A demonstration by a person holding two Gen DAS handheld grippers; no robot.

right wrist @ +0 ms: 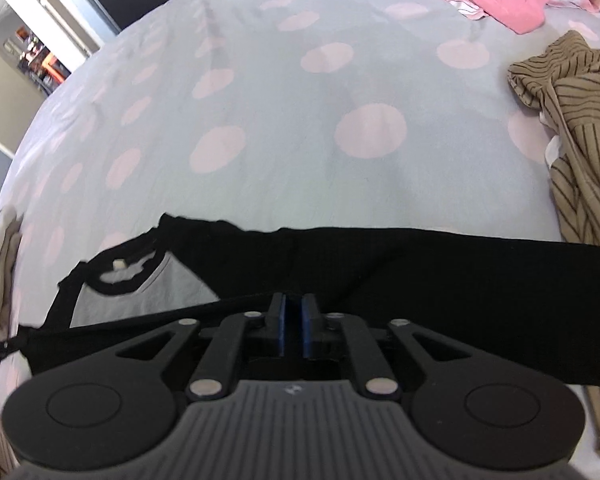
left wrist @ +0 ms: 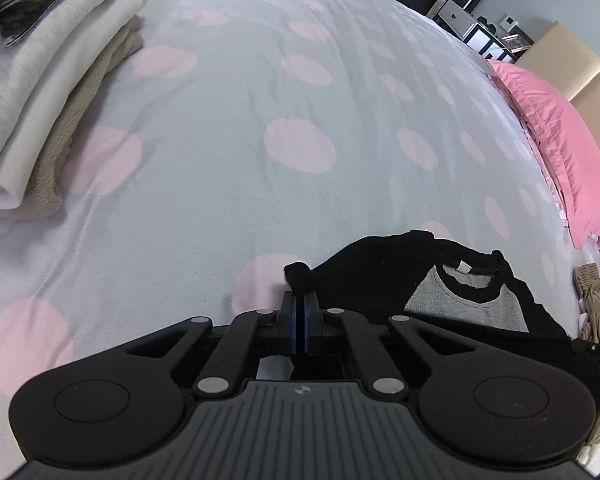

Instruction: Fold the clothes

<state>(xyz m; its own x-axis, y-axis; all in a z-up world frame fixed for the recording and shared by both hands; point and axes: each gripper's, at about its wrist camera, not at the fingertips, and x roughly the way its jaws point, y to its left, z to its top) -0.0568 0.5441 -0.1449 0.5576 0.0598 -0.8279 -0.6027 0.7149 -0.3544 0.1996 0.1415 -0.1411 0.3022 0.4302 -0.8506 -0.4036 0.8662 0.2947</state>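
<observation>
The grey-and-black shirt (left wrist: 460,300) lay flat on the spotted bedspread (left wrist: 300,120), collar facing away from the cameras, well short of the pink pillow (left wrist: 560,140). The left gripper (left wrist: 300,300) was clenched on a bunched nub of the black sleeve end, pads tight together with cloth poking out above them. The right gripper (right wrist: 294,316) sat over the other black sleeve (right wrist: 420,272), jaws parted by a narrow gap; no cloth was visible between the pads, so I read it as released, though the black-on-black made that hard to confirm. Main risk: the left grip was only on a small wad at the sleeve tip, so a quick pull would likely slip it out, or drag the whole shirt sideways rather than fold it. With the right side not holding anything, nothing anchored the shirt, so any left pull could skew the collar line and wrinkle the grey body. Second risk: the right jaws were too narrowly open to take a doubled sleeve; closing there could pinch just the top layer, or catch the bedspread underneath. The striped tan garment (right wrist: 580,140) lay close to the right sleeve end, so a wide sweep could snag it. The folded stack (left wrist: 40,100), far left of the shirt, was well apart and not a concern.
</observation>
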